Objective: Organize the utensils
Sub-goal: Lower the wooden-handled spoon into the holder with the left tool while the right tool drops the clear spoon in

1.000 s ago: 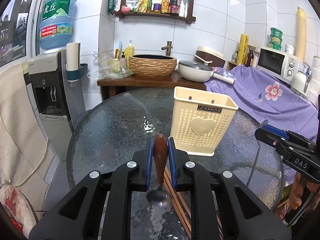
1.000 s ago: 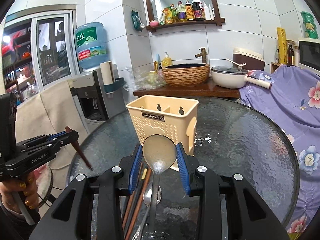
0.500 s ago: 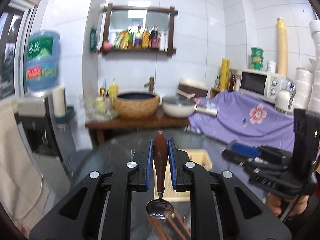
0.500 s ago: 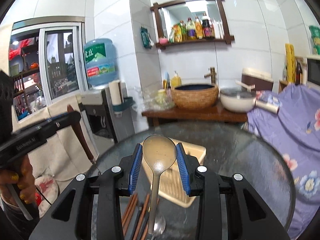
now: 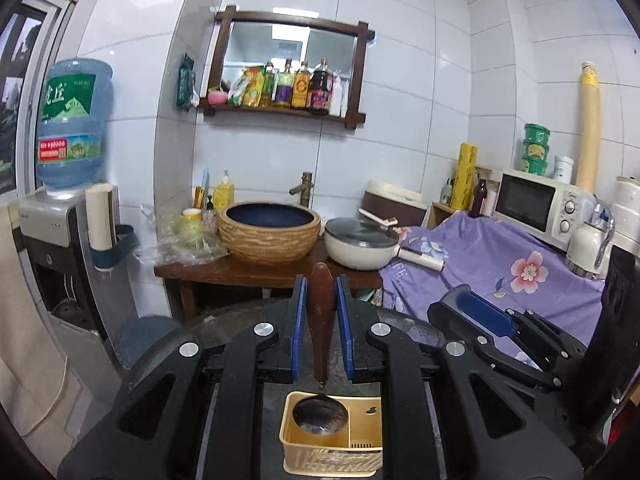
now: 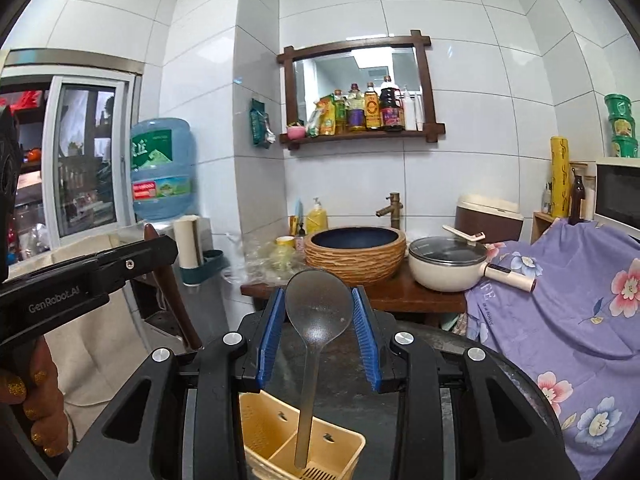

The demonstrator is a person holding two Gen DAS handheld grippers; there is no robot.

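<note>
L wrist view: left gripper (image 5: pixel 321 332) at centre frame, blue pads nearly together and clamped on the brown wooden handle of a ladle (image 5: pixel 321 316). Handle end sticks up twd 12 o'clock; metal bowl hangs at 6 o'clock, right over the cream utensil holder (image 5: pixel 332 436). Bowl shows over the holder's L compartment; can't tell if it's inside or just above. Holder sits low at 6 o'clock betw. the gripper arms, on the dark glass table (image 5: pixel 404 324). Right gripper (image 5: pixel 470 306) comes in from 3 o'clock, one blue pad visible; what it holds is hidden in this view. Bkgd at 12 o'clock: woven basin (image 5: pixel 269 231), white pan (image 5: pixel 362 244) just R of it.

R wrist view: right gripper (image 6: pixel 319 334) at centre, pads part-way open and pressing both edges of the bowl of a grey translucent spoon (image 6: pixel 318 312). Spoon bowl up at 12 o'clock, handle drops twd 6 o'clock w/ its tip down in the utensil holder (image 6: pixel 304 446), approx. at the divider; which compartment, can't tell. Left gripper (image 6: pixel 160 250) enters from 9 o'clock, ladle's brown handle slanting down from it. A hand (image 6: pixel 28 396) w/ gold-painted nails grips its body at 8 o'clock.
</note>
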